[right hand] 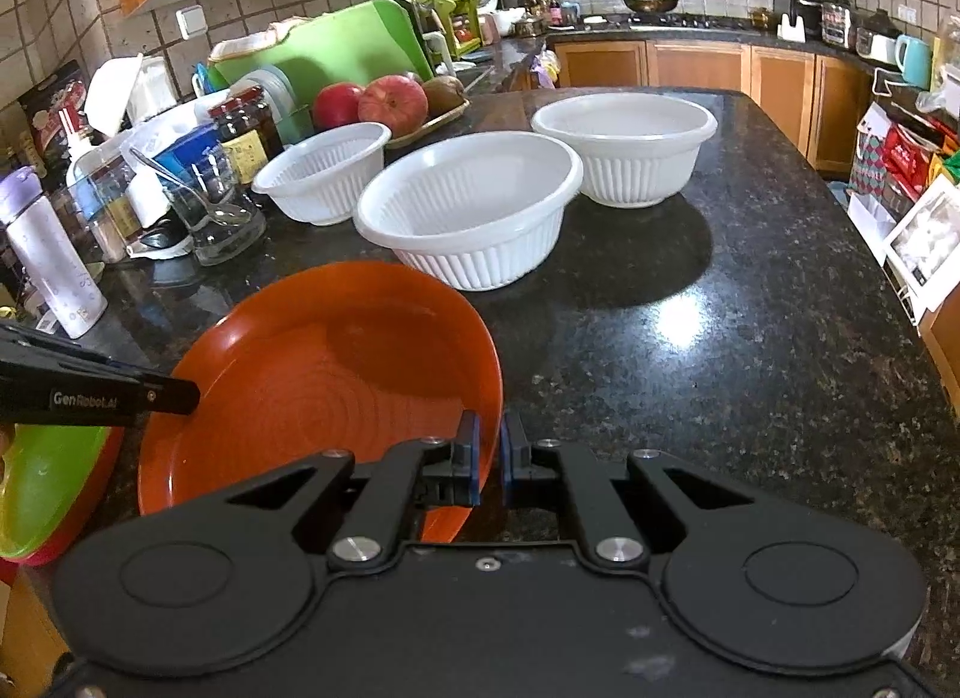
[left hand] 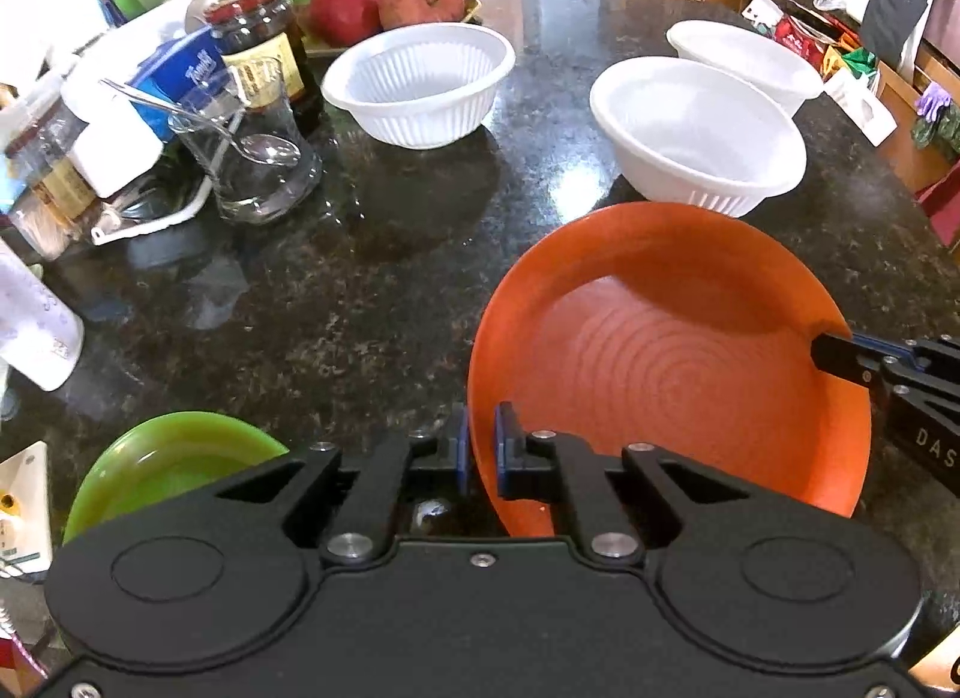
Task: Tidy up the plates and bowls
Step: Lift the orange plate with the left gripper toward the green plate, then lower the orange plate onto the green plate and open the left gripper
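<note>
Black housing of the left tool (left hand: 480, 452) fills the bottom of its own view, and its two blue-padded fingers are clamped on the near-left rim of the orange plate (left hand: 672, 362), one pad inside and one outside. From the right wrist view, the right tool (right hand: 489, 458) grips the same plate (right hand: 318, 386) at its right rim, pads pressed on either side of the edge. Each tool's finger also shows in the other's view, reaching in at about 3 o'clock and 9 o'clock of the plate. The plate sits tilted above the dark speckled worktop (left hand: 372, 290); whether its underside touches the stone is hidden.

At 7 o'clock in the left view a green plate (left hand: 174, 458) lies partly covered by the tool body; in the right view it is cut off by the frame's left edge, with a red rim showing beneath it that I cannot identify further.

Beyond the orange plate, toward 12 o'clock, stand three white ribbed bowls: the nearest bowl (right hand: 474, 206) just behind the plate, a smaller bowl (right hand: 327, 170) to its left, and a far bowl (right hand: 627, 149) to its right. All three stand upright and apart.

Along the worktop's left side is a clutter of jars, a drinking glass (left hand: 252, 158) holding a spoon, and a white bottle (right hand: 51, 260), many overlapping and hard to separate.
</note>
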Motion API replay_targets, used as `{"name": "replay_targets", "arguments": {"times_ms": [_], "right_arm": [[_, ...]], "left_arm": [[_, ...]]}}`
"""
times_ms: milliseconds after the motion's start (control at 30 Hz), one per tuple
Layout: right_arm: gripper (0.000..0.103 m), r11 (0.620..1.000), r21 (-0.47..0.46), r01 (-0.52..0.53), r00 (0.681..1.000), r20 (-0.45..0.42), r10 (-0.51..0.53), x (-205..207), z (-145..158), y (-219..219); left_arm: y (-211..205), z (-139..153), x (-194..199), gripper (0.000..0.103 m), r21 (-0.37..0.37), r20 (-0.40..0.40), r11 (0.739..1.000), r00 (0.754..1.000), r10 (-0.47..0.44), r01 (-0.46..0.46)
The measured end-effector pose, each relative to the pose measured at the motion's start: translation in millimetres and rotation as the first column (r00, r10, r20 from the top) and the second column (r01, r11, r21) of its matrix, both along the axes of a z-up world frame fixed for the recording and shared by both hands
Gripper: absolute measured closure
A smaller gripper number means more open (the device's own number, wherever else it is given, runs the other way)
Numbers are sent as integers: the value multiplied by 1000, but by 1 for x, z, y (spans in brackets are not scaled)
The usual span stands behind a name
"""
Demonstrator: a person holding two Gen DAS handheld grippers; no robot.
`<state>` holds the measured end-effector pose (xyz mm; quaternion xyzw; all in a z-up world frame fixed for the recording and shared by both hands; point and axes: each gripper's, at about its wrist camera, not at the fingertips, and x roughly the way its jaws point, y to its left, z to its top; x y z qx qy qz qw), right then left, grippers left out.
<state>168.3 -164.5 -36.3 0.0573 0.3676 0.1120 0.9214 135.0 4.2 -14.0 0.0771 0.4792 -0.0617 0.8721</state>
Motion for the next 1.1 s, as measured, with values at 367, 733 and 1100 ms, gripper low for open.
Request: {"name": "replay_targets", "arguments": {"times_ms": [367, 733, 1100], "right_arm": [[94, 999, -11, -38, 998, 59, 38, -16, 17, 17], [94, 996, -1, -87, 989, 117, 87, -37, 43, 79], [94, 986, -2, -168, 982, 92, 167, -52, 46, 164]], "left_arm": [[16, 17, -22, 91, -11, 49, 999, 997, 51, -51], [74, 39, -53, 91, -29, 89, 994, 991, 104, -102], [151, 44, -82, 92, 4, 101, 982, 978, 185, -186]]}}
